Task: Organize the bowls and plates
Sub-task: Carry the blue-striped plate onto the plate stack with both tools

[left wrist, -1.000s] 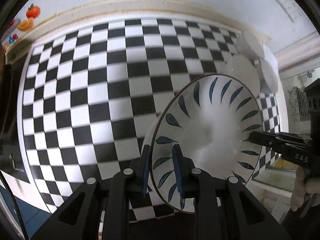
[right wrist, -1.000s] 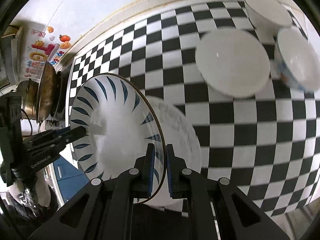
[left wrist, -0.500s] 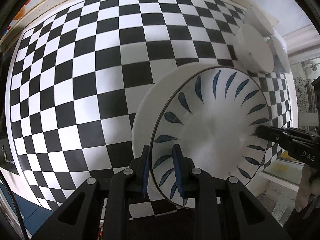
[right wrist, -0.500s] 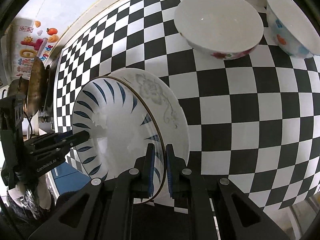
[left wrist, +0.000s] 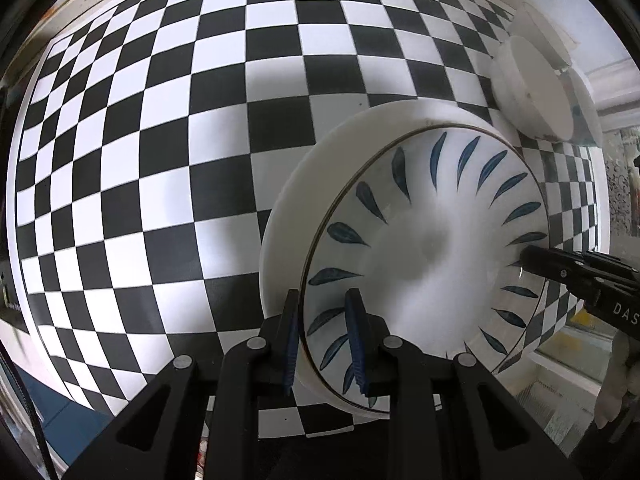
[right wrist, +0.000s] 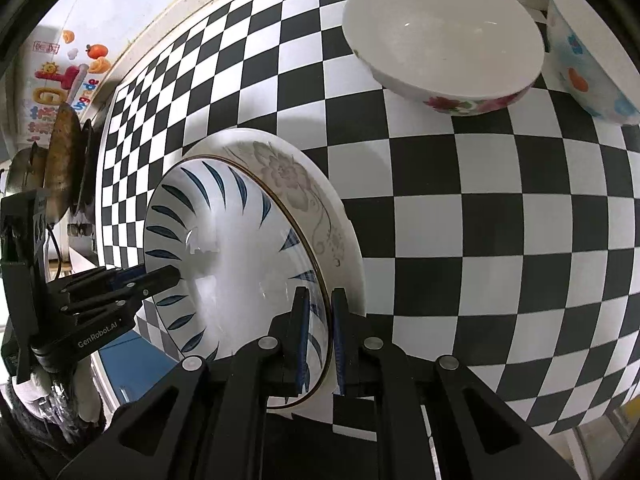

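While both show the leaf-pattern plate [left wrist: 432, 248], only right-wrist reveals floral bowl [right wrist: 440, 36].

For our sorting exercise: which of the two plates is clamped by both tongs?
The blue-leaf-patterned plate, pinched at opposite rims by left tongs and right tongs; the grey-floral white plate sits beneath, ungripped.

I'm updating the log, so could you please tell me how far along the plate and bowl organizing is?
Done: nothing looks finished yet. In hand: both grippers, left and right, grip the rim of the blue-leaf plate just above the floral plate on the checkered table; whether they touch is unclear. Left: releasing it there, then the floral bowl and dotted bowl, which stand separately, unstacked.
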